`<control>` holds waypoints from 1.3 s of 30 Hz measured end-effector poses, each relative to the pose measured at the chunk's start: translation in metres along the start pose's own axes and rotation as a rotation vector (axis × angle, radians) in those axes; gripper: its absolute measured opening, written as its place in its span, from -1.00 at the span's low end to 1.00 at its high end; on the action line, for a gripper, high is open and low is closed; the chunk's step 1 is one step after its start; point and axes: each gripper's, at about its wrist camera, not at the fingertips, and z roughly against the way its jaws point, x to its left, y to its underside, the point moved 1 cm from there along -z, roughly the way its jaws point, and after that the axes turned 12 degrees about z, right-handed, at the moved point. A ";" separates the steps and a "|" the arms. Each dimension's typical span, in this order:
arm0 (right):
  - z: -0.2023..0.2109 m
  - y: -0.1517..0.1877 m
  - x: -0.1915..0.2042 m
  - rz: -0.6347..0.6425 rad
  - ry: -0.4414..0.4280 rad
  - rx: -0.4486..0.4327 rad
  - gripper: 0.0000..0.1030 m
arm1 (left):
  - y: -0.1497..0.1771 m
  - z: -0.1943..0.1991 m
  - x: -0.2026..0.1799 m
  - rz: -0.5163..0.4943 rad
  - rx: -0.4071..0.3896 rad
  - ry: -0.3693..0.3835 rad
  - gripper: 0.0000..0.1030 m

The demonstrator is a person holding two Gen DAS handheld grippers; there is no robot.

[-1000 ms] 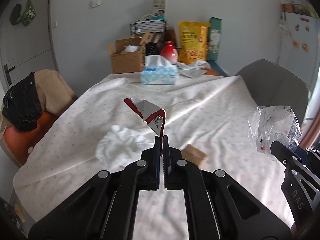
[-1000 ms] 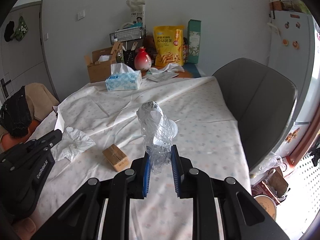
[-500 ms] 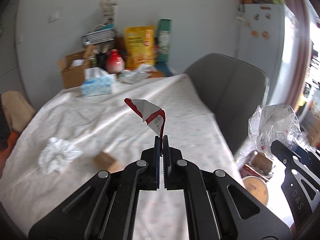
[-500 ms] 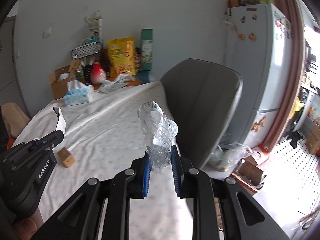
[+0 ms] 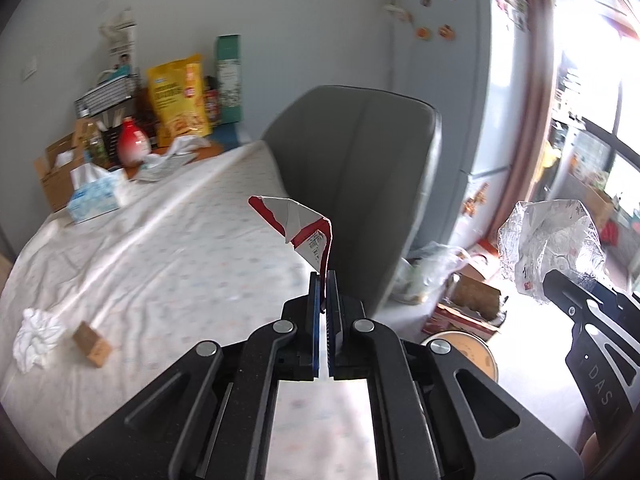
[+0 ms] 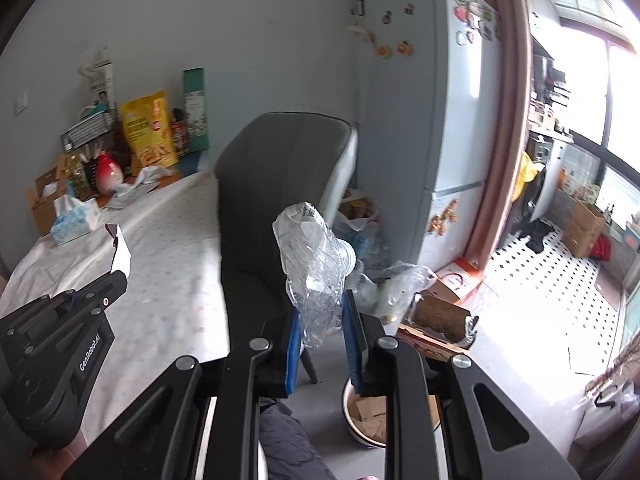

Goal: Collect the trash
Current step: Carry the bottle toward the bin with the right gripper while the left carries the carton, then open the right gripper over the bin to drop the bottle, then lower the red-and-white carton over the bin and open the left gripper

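Observation:
My left gripper (image 5: pixel 323 280) is shut on a torn red and white wrapper (image 5: pixel 298 226), which stands up from its tips over the table's right edge. My right gripper (image 6: pixel 320 312) is shut on a crushed clear plastic bottle (image 6: pixel 316 264), held past the table above the floor. That bottle (image 5: pixel 548 240) also shows at the right of the left wrist view. A crumpled white tissue (image 5: pixel 34 336) and a small brown box (image 5: pixel 92 344) lie on the tablecloth (image 5: pixel 160 264). A round bowl-like bin (image 6: pixel 360 420) holding cardboard scraps sits on the floor below the right gripper.
A grey chair (image 5: pixel 352 184) stands against the table's right side, with a fridge (image 6: pixel 432 120) behind it. A plastic bag (image 6: pixel 392 284) and open cardboard boxes (image 6: pixel 440 316) crowd the floor by the chair. A tissue box (image 5: pixel 94 196) and snack packets (image 5: pixel 176 100) sit at the table's far end.
Both grippers have swung to the right, from over the middle of the table to its right edge and the floor by the chair. Each keeps its hold.

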 end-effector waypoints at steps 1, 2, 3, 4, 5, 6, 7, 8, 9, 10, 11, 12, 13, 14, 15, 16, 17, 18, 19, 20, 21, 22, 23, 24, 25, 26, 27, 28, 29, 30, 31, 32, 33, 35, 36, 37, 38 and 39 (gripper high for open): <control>-0.002 0.002 -0.008 -0.008 0.009 0.004 -0.62 | 0.001 -0.003 -0.007 -0.009 0.006 0.009 -0.93; -0.004 0.004 -0.017 -0.018 0.020 0.009 -0.62 | 0.002 -0.005 -0.015 -0.019 0.011 0.016 -0.93; -0.006 0.006 -0.025 -0.030 0.031 0.015 -0.62 | 0.003 -0.008 -0.024 -0.031 0.017 0.024 -0.93; -0.008 0.008 -0.034 -0.040 0.039 0.020 -0.62 | 0.004 -0.011 -0.031 -0.043 0.023 0.031 -0.93; -0.011 0.010 -0.042 -0.052 0.047 0.026 -0.62 | 0.006 -0.013 -0.039 -0.054 0.029 0.037 -0.93; -0.013 0.012 -0.048 -0.062 0.053 0.032 -0.62 | 0.008 -0.017 -0.048 -0.066 0.038 0.044 -0.93; -0.017 0.016 -0.057 -0.077 0.062 0.041 -0.62 | 0.010 -0.020 -0.056 -0.077 0.046 0.049 -0.93; -0.020 0.019 -0.064 -0.087 0.068 0.049 -0.62 | 0.012 -0.025 -0.064 -0.089 0.057 0.056 -0.93; -0.023 0.021 -0.069 -0.096 0.072 0.056 -0.62 | 0.014 -0.027 -0.070 -0.097 0.064 0.060 -0.93; -0.027 0.024 -0.076 -0.107 0.077 0.067 -0.62 | 0.016 -0.032 -0.078 -0.108 0.073 0.064 -0.93; -0.031 0.027 -0.082 -0.115 0.081 0.076 -0.62 | 0.016 -0.036 -0.082 -0.115 0.080 0.067 -0.93; -0.034 0.030 -0.087 -0.122 0.085 0.086 -0.62 | 0.018 -0.040 -0.090 -0.126 0.089 0.071 -0.93; -0.039 0.034 -0.094 -0.131 0.088 0.097 -0.62 | 0.019 -0.044 -0.096 -0.134 0.097 0.074 -0.93; -0.043 0.037 -0.099 -0.138 0.090 0.106 -0.62 | 0.020 -0.048 -0.101 -0.141 0.104 0.077 -0.93; -0.049 0.040 -0.105 -0.146 0.092 0.117 -0.62 | 0.022 -0.052 -0.107 -0.150 0.113 0.079 -0.93; -0.054 0.042 -0.109 -0.152 0.093 0.125 -0.62 | 0.024 -0.057 -0.112 -0.157 0.121 0.080 -0.93; -0.058 0.045 -0.113 -0.158 0.095 0.133 -0.62 | 0.025 -0.060 -0.115 -0.162 0.126 0.081 -0.93; -0.061 0.047 -0.117 -0.162 0.096 0.139 -0.62 | 0.027 -0.065 -0.119 -0.169 0.136 0.082 -0.93; -0.066 0.050 -0.121 -0.168 0.096 0.147 -0.62 | 0.028 -0.068 -0.122 -0.173 0.144 0.082 -0.93; -0.070 0.053 -0.126 -0.173 0.095 0.155 -0.62 | 0.029 -0.072 -0.125 -0.177 0.151 0.080 -0.93; -0.074 0.056 -0.130 -0.179 0.095 0.163 -0.62 | 0.031 -0.075 -0.128 -0.184 0.158 0.078 -0.93; -0.079 0.058 -0.133 -0.186 0.095 0.171 -0.62 | 0.032 -0.079 -0.131 -0.188 0.164 0.076 -0.93; -0.084 0.061 -0.136 -0.191 0.094 0.177 -0.62 | 0.033 -0.081 -0.133 -0.191 0.169 0.074 -0.93; -0.089 0.063 -0.139 -0.197 0.092 0.184 -0.62 | 0.034 -0.084 -0.135 -0.196 0.174 0.071 -0.93; -0.092 0.065 -0.142 -0.201 0.091 0.189 -0.62 | 0.034 -0.087 -0.136 -0.198 0.178 0.069 -0.93; -0.097 0.066 -0.144 -0.205 0.087 0.195 -0.62 | 0.035 -0.090 -0.137 -0.199 0.181 0.067 -0.93; -0.103 0.068 -0.146 -0.205 0.083 0.203 -0.61 | 0.035 -0.092 -0.139 -0.203 0.186 0.065 -0.93; -0.107 0.068 -0.146 -0.203 0.073 0.208 -0.59 | 0.036 -0.094 -0.141 -0.205 0.189 0.064 -0.93; -0.111 0.068 -0.147 -0.198 0.069 0.216 -0.56 | 0.036 -0.096 -0.143 -0.207 0.192 0.064 -0.93; -0.114 0.069 -0.148 -0.201 0.073 0.222 -0.20 | 0.037 -0.098 -0.145 -0.211 0.196 0.065 -0.93; -0.114 0.069 -0.151 -0.210 0.076 0.214 0.09 | 0.037 -0.100 -0.147 -0.213 0.199 0.064 -0.93; -0.112 0.070 -0.154 -0.215 0.090 0.205 0.11 | 0.038 -0.102 -0.148 -0.212 0.204 0.063 -0.93; -0.111 0.071 -0.156 -0.216 0.099 0.203 0.13 | 0.038 -0.105 -0.148 -0.211 0.209 0.063 -0.93; -0.111 0.076 -0.164 -0.234 0.105 0.215 0.15 | 0.040 -0.108 -0.151 -0.218 0.216 0.067 -0.93; -0.111 0.079 -0.169 -0.248 0.112 0.222 0.15 | 0.041 -0.108 -0.153 -0.222 0.218 0.070 -0.93; -0.110 0.082 -0.173 -0.257 0.119 0.228 0.15 | 0.042 -0.108 -0.156 -0.229 0.220 0.076 -0.93; -0.109 0.086 -0.178 -0.266 0.129 0.235 0.15 | 0.043 -0.108 -0.159 -0.235 0.223 0.082 -0.93; -0.107 0.090 -0.183 -0.276 0.140 0.241 0.15 | 0.046 -0.107 -0.164 -0.245 0.228 0.091 -0.93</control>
